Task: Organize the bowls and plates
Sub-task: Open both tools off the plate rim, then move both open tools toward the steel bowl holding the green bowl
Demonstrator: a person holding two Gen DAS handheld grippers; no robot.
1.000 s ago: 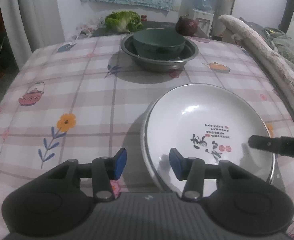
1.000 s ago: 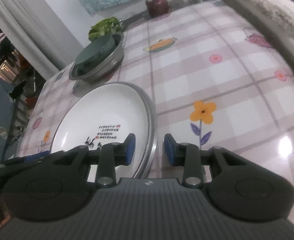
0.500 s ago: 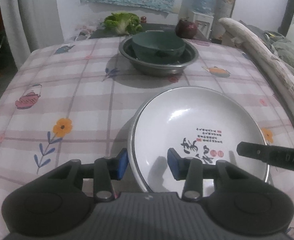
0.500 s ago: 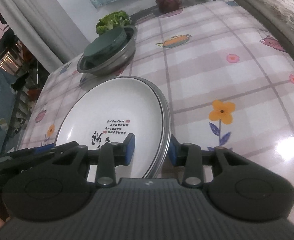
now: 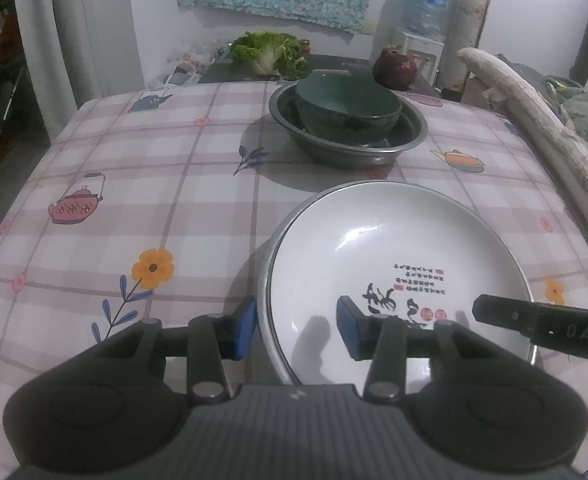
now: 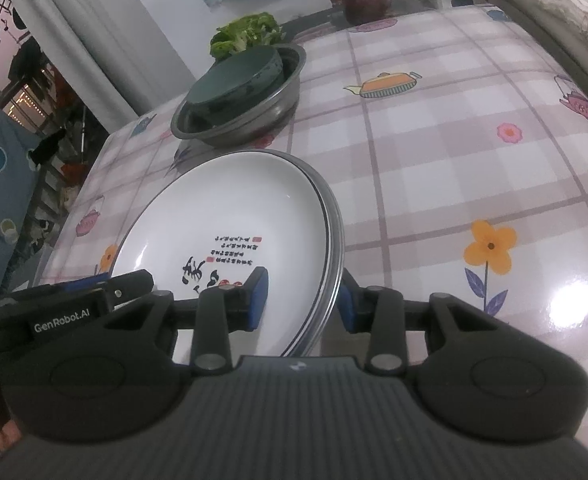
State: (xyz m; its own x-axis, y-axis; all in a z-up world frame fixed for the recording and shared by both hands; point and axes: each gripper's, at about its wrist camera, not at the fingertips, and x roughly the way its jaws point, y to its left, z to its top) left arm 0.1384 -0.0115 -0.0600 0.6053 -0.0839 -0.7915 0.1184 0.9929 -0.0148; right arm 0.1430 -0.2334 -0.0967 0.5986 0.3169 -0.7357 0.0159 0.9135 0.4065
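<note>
My left tongs (image 5: 297,330) and right tongs (image 6: 302,300) both straddle the near rim of the white plate (image 5: 394,264), jaws apart, not yet clamped; each sits equally near. The plate rests on a metal one on the worktop (image 5: 133,208). I read "GenRobot.AI" and "DAS". At 12 o'clock, the green bowl (image 5: 348,106) sits in the steel basin (image 5: 350,148).
</note>
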